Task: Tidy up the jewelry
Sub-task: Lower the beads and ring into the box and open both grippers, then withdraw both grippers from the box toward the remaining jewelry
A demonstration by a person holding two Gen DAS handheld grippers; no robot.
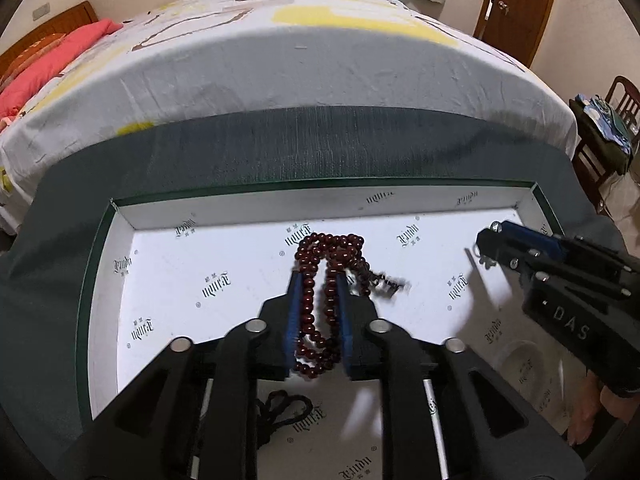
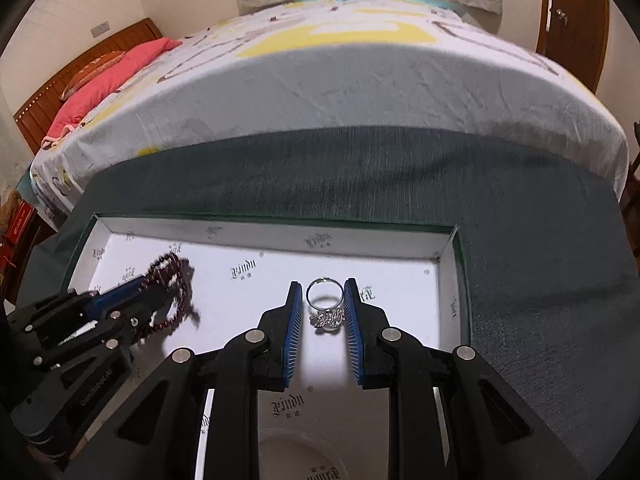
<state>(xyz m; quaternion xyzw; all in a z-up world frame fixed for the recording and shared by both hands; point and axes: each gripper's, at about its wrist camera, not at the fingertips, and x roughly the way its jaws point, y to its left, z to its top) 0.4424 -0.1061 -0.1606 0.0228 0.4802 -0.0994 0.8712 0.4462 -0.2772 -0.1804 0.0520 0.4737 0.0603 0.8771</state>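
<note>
A dark red bead necklace point(image 1: 320, 300) with a black tassel hangs between the blue pads of my left gripper point(image 1: 318, 280), which is shut on it just above the floor of a white-lined green box point(image 1: 200, 264). The beads also show in the right wrist view point(image 2: 172, 280). A silver ring point(image 2: 325, 300) with a sparkly ornament sits between the pads of my right gripper point(image 2: 322, 292), which is shut on it, over the right part of the same box point(image 2: 400, 248). The right gripper shows in the left wrist view point(image 1: 490, 238).
The box rests on a dark green cloth point(image 1: 280, 144) at the foot of a bed point(image 1: 300, 40) with a white and yellow sheet. A black cord point(image 1: 280, 412) lies in the box near me. A wooden chair point(image 1: 608, 140) stands to the right.
</note>
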